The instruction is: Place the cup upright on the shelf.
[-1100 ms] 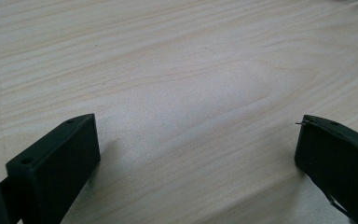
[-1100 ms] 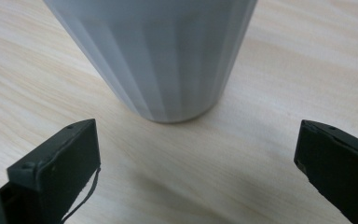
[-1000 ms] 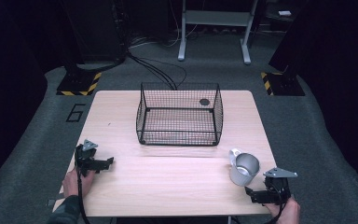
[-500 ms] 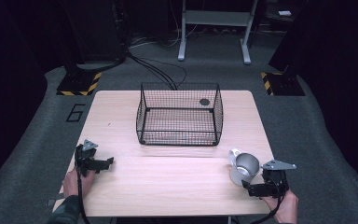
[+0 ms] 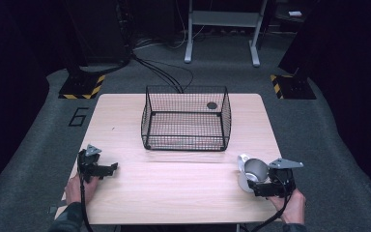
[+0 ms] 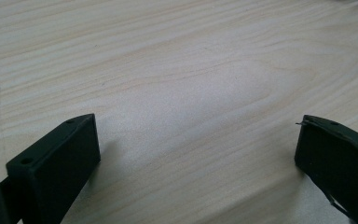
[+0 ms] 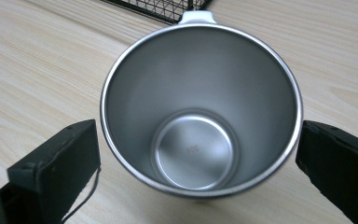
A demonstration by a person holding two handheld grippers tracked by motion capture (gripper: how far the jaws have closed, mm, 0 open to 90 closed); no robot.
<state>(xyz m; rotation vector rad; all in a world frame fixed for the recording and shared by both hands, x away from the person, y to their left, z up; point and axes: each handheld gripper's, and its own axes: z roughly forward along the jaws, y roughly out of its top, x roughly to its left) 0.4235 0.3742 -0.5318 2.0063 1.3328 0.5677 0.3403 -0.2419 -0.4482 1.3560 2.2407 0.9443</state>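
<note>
— What sits between your right jaws?

— A steel cup (image 7: 200,116), lying on its side with its open mouth toward me. My right gripper (image 7: 198,154) has its jaws spread wide, one on each side of the rim, a small gap on either side, so I am not pinching it. Its handle points away from me, toward a wire basket (image 7: 161,9) just past it.

— And from above?

— My right gripper (image 5: 261,186) lies low on the counter (image 5: 174,193) near its right front corner, my hand (image 5: 290,205) behind it, the cup (image 5: 251,171) right at the jaws. The basket (image 5: 186,121) stands farther out, toward the middle of the counter, apart from the cup. A small dark round thing (image 5: 212,105) shows at its far right; I cannot tell whether it is inside.

— Your left?

— My left gripper (image 6: 198,154) has its jaws spread too, with bare pale wood between them. From above it (image 5: 107,169) rests near the front left edge, my hand (image 5: 79,186) behind it, well apart from the cup and basket.
</note>
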